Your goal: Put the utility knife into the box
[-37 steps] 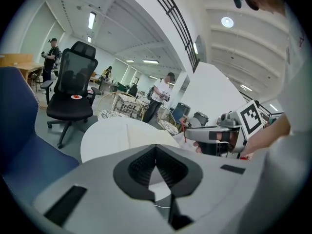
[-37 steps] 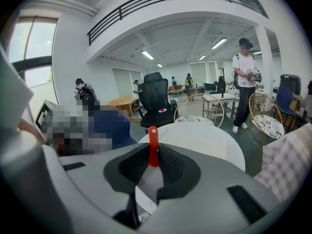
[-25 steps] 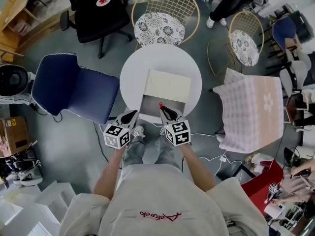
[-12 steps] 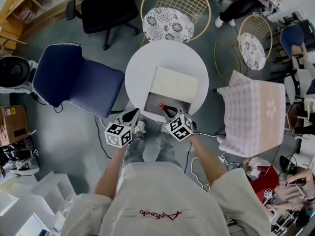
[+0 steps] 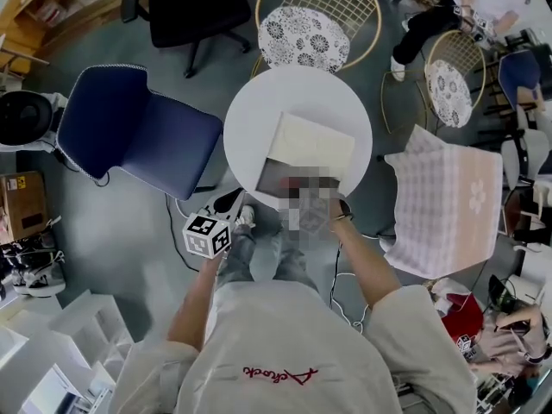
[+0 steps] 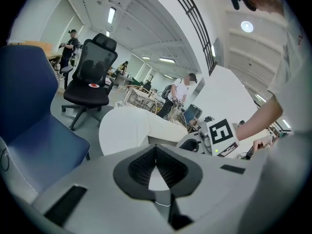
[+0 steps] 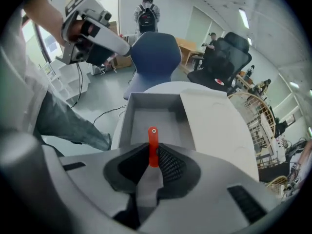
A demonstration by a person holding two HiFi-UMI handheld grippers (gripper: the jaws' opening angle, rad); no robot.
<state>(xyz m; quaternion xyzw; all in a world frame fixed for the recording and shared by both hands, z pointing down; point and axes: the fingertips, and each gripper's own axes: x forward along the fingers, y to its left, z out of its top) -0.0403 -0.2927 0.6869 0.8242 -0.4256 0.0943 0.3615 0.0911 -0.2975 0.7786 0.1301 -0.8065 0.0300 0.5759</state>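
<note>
In the right gripper view, the utility knife (image 7: 153, 147) stands upright between the jaws, its red end with a small hole sticking out above them. My right gripper (image 7: 153, 155) is shut on it, just short of the open grey box (image 7: 146, 118), whose cream lid (image 7: 214, 126) lies folded back to the right. The head view shows the box (image 5: 278, 178) at the near edge of the round white table (image 5: 259, 119); a blurred patch covers my right gripper there. My left gripper (image 5: 229, 202) hovers off the table's near left edge, shut on nothing (image 6: 155, 152).
A blue chair (image 5: 138, 136) stands left of the table, and a wire chair with a patterned cushion (image 5: 306, 37) behind it. A checked pink cloth (image 5: 448, 201) covers a seat on the right. A cable (image 5: 185, 205) trails on the floor near my feet.
My right gripper has carried the knife a little forward, toward the box's near side. The left gripper has stayed almost where it was.
</note>
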